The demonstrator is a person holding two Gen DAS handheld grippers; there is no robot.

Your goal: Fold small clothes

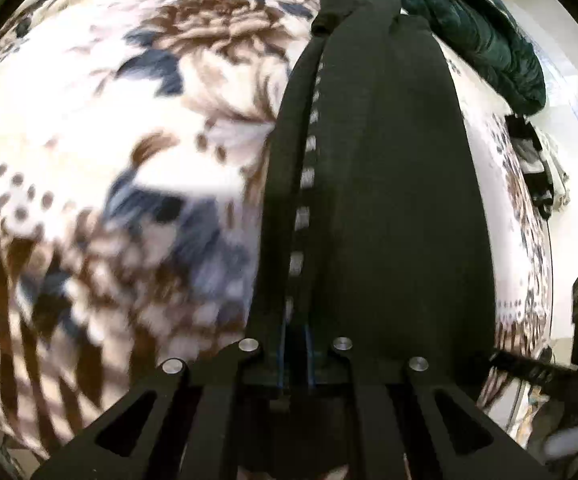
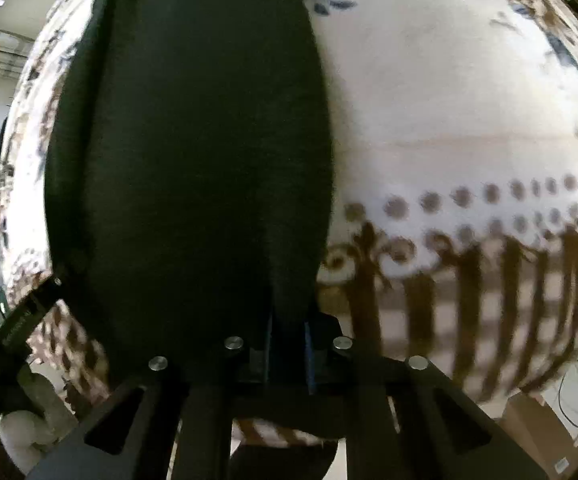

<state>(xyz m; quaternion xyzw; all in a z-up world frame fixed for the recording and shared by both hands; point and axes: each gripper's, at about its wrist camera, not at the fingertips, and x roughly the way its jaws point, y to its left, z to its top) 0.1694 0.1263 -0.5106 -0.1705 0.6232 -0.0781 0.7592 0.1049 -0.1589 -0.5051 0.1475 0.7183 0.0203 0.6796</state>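
While the black garment [image 1: 389, 200] hangs stretched up the middle of both views, my left gripper [image 1: 295, 354] is clamped on one end of it and my right gripper [image 2: 287, 346] pinches the other end [image 2: 185, 160]. Behind it spreads a floral blanket [image 1: 129, 160]; a dark green quilt [image 1: 481, 28] sits upper right in the left view.

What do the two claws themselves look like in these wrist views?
Both look alike: the left claw and right claw have matte black angular frames with triangular cut-outs, four round silver bolt heads across the front, and thin blue-edged finger pads at the centre. No cables, markings, sleeves or hands are visible.
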